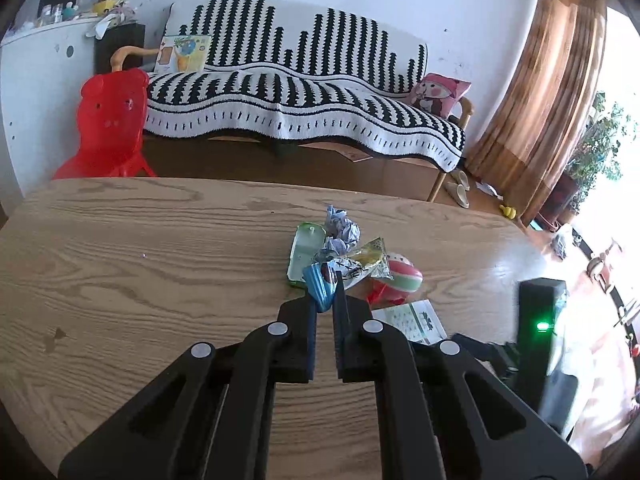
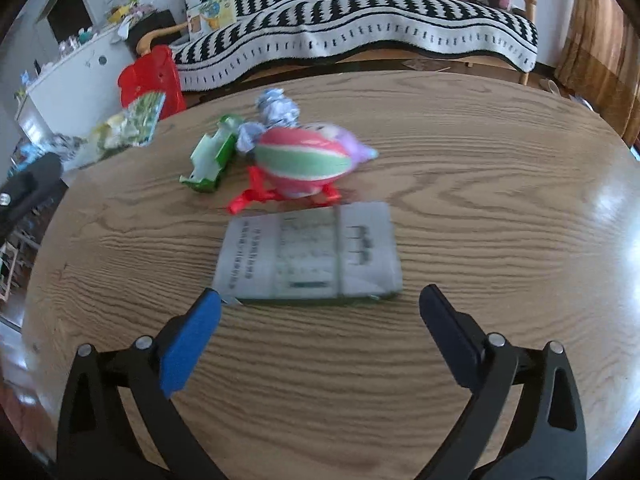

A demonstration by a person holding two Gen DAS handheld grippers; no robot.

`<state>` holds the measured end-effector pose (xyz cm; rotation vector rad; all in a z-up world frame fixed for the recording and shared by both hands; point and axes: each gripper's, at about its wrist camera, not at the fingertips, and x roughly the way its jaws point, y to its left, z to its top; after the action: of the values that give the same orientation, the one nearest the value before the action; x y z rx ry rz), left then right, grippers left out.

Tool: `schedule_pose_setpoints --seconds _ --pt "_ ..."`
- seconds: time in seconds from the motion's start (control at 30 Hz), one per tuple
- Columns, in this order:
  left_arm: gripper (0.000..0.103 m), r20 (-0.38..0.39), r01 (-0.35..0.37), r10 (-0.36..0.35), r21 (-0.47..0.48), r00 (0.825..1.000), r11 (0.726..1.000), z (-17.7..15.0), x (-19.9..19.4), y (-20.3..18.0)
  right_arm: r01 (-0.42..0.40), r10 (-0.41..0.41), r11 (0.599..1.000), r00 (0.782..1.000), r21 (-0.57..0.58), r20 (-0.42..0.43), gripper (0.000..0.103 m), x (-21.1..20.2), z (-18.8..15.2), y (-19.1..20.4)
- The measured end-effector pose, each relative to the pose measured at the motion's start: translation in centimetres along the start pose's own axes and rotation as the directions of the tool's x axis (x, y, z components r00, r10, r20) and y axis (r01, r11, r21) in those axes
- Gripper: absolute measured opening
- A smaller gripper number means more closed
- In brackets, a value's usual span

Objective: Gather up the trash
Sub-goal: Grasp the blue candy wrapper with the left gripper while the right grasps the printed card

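1. Left gripper pinches a blue wrapper, held above the table.
2. Right gripper spread wide, nothing held, low over a grey leaflet.
3. Trash pile mid-table: green carton, crumpled paper, pink-green packet, touching each other.
4. Striped sofa behind.
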<state>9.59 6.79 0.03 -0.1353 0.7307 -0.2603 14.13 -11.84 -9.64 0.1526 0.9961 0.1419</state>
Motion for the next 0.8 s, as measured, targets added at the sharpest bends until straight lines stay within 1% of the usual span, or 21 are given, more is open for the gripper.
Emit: schedule_pose_setpoints --seconds 0.2,0.37,0.4,0.43,0.47,0.5,0.53,0.57,0.63,0.7,0.8 --pt "0.006 -0.012 -0.007 0.007 -0.002 1.000 1.000 -0.1 0.2 0.5 0.050 -0.049 0.998 0.999 -0.043 0.021 0.096 1.4 0.4 2.2" --pt "0.006 -0.010 -0.016 0.016 -0.011 1.000 1.000 -0.1 0.1 0.9 0.055 -0.054 0.997 0.998 -0.055 0.022 0.095 1.9 0.6 3.0" --pt "0.006 -0.008 -0.022 0.022 -0.010 1.000 1.000 -0.1 0.1 0.9 0.035 -0.035 0.998 0.999 -0.056 0.011 0.091 1.8 0.6 3.0" --pt "0.006 -0.005 -0.030 0.030 -0.010 1.000 1.000 -0.2 -0.1 1.1 -0.045 0.044 0.997 0.999 -0.064 -0.013 0.078 1.2 0.4 3.4" --pt "0.006 -0.001 -0.033 0.033 -0.013 0.999 0.999 -0.1 -0.2 1.3 -0.124 0.120 0.989 0.992 -0.084 -0.049 0.075 0.6 0.3 4.0" --pt "0.006 0.002 -0.034 0.034 -0.020 0.999 0.999 -0.2 -0.3 1.5 -0.182 0.175 0.976 0.983 -0.122 -0.061 0.076 -0.5 0.1 4.7" --pt "0.006 0.006 -0.037 0.038 -0.031 0.999 0.999 -0.2 -0.5 1.7 -0.202 0.196 0.966 0.979 -0.162 -0.049 0.081 -1.4 -0.1 5.3" --pt "0.006 0.008 -0.043 0.043 -0.046 0.999 0.998 -0.1 -0.6 2.3 -0.180 0.180 0.963 0.983 -0.202 -0.019 0.096 -2.4 -0.2 5.7" --pt "0.006 0.005 -0.054 0.054 -0.069 0.999 0.996 -0.1 -0.7 3.3 -0.108 0.126 0.963 0.991 -0.248 0.056 0.097 -3.4 0.0 5.5" --pt "0.006 -0.003 -0.063 0.063 -0.085 0.998 0.994 -0.3 -0.7 3.9 -0.100 0.110 0.964 0.994 -0.248 0.028 0.097 -2.3 0.6 4.7" --pt "0.006 -0.009 -0.067 0.066 -0.104 0.998 0.992 -0.1 -0.6 4.6 -0.119 0.120 0.963 0.993 -0.241 -0.011 0.097 0.5 1.2 3.7"
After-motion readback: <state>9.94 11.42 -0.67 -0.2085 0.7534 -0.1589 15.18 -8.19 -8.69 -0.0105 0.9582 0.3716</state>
